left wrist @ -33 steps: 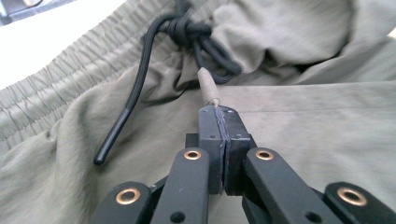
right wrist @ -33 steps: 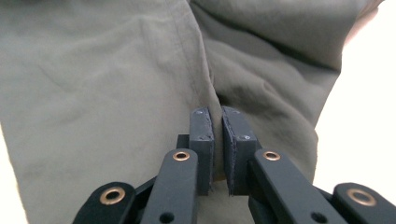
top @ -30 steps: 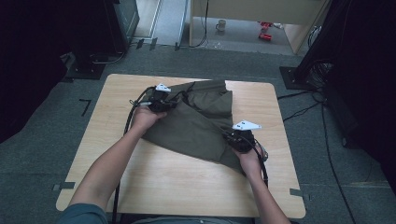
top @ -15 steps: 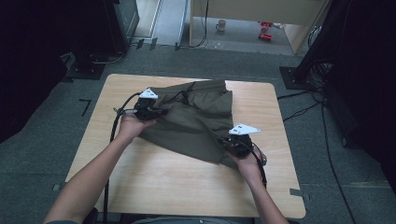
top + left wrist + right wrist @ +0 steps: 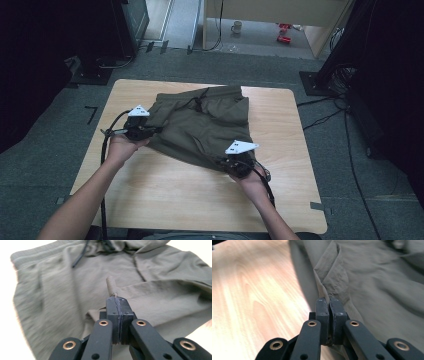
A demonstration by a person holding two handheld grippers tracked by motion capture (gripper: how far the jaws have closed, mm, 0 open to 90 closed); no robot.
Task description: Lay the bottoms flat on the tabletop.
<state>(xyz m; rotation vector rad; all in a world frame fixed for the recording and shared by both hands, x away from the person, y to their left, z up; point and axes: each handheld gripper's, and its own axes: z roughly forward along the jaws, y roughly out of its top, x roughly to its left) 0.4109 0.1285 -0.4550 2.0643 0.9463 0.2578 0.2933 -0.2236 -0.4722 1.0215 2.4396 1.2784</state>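
So the olive-green shorts [image 5: 205, 127] were spread across the far half of the wooden table [image 5: 165, 200], waistband at the 12 o'clock side with a dark drawstring [image 5: 197, 102] looped near it, leg hems pointing back toward the person. Fabric looked thin and crinkly, with plenty of soft folds and a seam running down the middle.

Going left to right: the left gripper [image 5: 150, 131] sat at about 9 o'clock of the shorts, jaws pressed together on a pinched-up bit of the hem. In the left gripper view you could see a little rolled nub of cloth [image 5: 111, 286] poking out past the closed pads [image 5: 112, 312]. The right gripper [image 5: 231, 162] was down at roughly 5 o'clock of the garment, also clamped tight on the cloth; the right gripper view showed the hem edge [image 5: 325, 287] running straight into the squeezed pads [image 5: 322, 310].

Room-wise: there was a wide bare strip of tabletop at 6 o'clock, between the shorts and the person's side. Bare wood also sat at 3 o'clock and 9 o'clock, with a narrower strip at 12 o'clock. The waistband lay near the far edge but was fully on the table
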